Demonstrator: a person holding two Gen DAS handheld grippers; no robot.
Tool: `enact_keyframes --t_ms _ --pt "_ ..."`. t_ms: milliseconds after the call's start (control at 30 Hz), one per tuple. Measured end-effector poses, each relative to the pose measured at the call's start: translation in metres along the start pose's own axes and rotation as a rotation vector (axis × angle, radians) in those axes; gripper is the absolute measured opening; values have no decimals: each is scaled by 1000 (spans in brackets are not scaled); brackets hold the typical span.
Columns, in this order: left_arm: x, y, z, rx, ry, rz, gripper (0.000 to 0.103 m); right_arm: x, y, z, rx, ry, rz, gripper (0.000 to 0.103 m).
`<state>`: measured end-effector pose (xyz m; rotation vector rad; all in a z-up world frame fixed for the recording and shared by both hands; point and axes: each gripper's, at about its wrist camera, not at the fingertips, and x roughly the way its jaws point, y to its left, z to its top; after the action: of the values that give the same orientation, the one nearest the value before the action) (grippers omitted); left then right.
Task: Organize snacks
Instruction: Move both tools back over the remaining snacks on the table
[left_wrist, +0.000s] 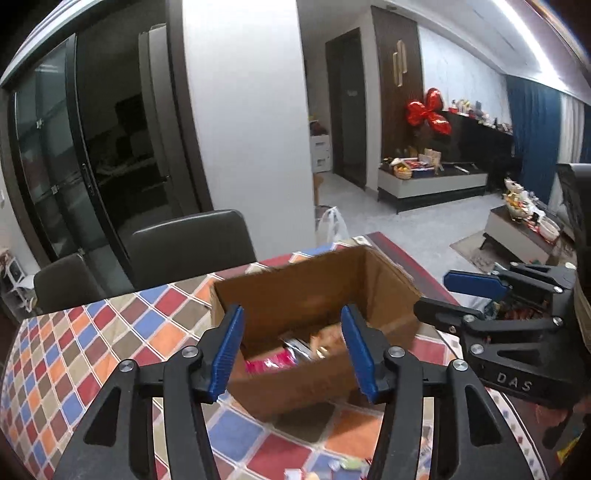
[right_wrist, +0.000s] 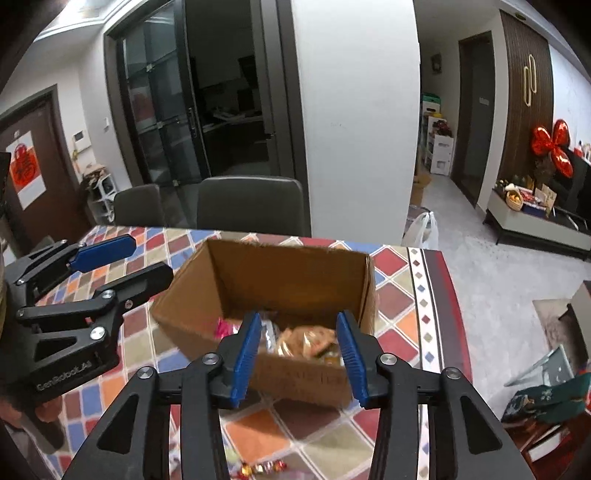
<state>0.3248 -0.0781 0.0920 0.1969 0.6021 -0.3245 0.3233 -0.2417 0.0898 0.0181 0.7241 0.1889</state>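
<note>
The left gripper (left_wrist: 291, 349) is hovering above the table with its blue-padded fingers (left_wrist: 229, 354) spread apart and nothing between them. The right gripper (right_wrist: 297, 356) is hovering alongside it, its jaws likewise standing apart and gripping nothing; in the left wrist view it is showing at the right edge, its fingers pointing left toward the box. Both grippers are facing an open cardboard box (left_wrist: 314, 295) that is sitting on the checkered tablecloth (left_wrist: 122, 332), toward the table's far edge and near its far right corner. Snack packets (right_wrist: 306, 341) are lying in the bottom of the box: a pink packet (left_wrist: 269, 365) at the left and tan, clear-wrapped ones at the right. A few small wrapped candies (right_wrist: 262, 468) are lying loose on the cloth near the table's near edge, below the right gripper. Two dark chairs (right_wrist: 251, 203) are standing just beyond the far edge. A white plastic bag (right_wrist: 423, 229) is sitting on the floor past the far right corner.
</note>
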Motion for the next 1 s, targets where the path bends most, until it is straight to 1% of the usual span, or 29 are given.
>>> enact_keyframes --t_ms 100,133,167,333,467,667,767,867,1000 --pt "-23 -9 -19 9 -17 1 57 -17 4 -15 -15 -9 2 45" --pt "-28 -10 -22 9 -23 -1 57 -23 4 -21 -12 -11 -4 50" --pt "-36 -14 -29 16 -27 -9 57 -30 5 -28 -5 -13 -8 52" --pt "-61 -30 -56 42 -55 -3 58 -53 7 -55 22 -33 -19 52" --pt "-75 -41 -79 56 -65 -2 58 -65 10 -81 27 -37 -45 52" --pt "-83 -55 -109 80 -54 1 58 -76 13 -116 35 -34 -82 52" --pt "-84 -60 -125 86 -46 1 58 -77 13 -132 38 -20 -83 52" --pt "-82 -66 -141 96 -22 -3 58 -76 10 -148 63 0 -75 52" --pt "-74 -72 -158 109 21 -13 58 -68 7 -171 92 48 -67 52"
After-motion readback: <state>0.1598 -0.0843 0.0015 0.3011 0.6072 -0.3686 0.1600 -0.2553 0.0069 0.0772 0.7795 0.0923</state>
